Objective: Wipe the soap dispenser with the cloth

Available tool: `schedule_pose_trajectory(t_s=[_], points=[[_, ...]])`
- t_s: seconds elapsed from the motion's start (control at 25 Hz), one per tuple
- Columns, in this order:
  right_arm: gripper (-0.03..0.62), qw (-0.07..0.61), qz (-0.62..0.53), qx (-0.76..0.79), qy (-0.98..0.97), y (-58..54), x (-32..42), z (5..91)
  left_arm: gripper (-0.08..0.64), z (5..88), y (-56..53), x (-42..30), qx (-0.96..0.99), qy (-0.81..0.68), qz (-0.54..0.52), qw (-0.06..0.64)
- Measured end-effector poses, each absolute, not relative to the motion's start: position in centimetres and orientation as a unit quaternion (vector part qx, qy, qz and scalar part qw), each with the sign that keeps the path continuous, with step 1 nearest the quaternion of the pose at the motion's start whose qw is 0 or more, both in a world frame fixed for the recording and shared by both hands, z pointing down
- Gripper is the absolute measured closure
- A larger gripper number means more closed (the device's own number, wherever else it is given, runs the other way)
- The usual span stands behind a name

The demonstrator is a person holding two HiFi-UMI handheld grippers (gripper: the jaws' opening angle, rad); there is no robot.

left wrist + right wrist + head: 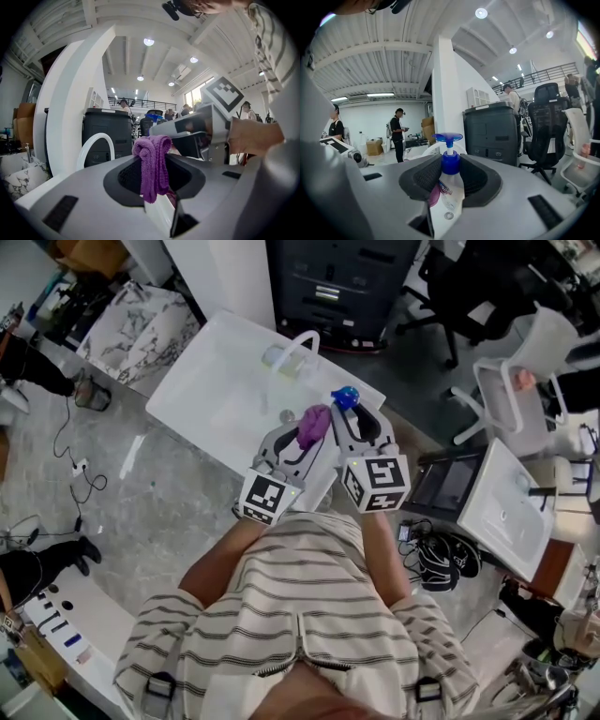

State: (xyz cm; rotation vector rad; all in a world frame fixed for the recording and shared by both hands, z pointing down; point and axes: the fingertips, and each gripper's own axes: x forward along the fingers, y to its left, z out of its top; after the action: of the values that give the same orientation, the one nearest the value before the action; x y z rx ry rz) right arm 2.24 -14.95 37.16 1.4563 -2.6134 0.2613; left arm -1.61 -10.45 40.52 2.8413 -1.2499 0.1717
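Observation:
My right gripper is shut on the soap dispenser, a clear bottle with a blue pump head standing upright between the jaws. In the head view the blue pump shows just past the right gripper, held above the white table's near edge. A purple cloth hangs bunched between the jaws of my left gripper, which is shut on it. In the head view the cloth sits close to the left of the dispenser, the left gripper beside the right one.
A white table lies below with a white curved faucet-like hoop and a small round thing on it. A dark cabinet stands behind. White chairs and a second white table are at the right.

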Motion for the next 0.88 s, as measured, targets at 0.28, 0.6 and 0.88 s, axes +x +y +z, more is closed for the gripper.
schedule_pose_trajectory(t_s=[0.28,0.6,0.88], points=[[0.462,0.077,0.082,0.488,-0.865,-15.1,2.5,36.9,0.443,40.9,-10.0,0.2,0.928,-0.369,0.061,-0.006],[0.462,0.081,0.079,0.487,-0.866,-14.7,2.6,36.7,0.443,41.4,-9.3,2.7,0.943,-0.326,0.062,-0.019],[0.462,0.083,0.069,0.488,-0.866,-13.9,2.6,36.2,0.443,41.7,-8.7,4.3,0.95,-0.304,0.068,-0.028]])
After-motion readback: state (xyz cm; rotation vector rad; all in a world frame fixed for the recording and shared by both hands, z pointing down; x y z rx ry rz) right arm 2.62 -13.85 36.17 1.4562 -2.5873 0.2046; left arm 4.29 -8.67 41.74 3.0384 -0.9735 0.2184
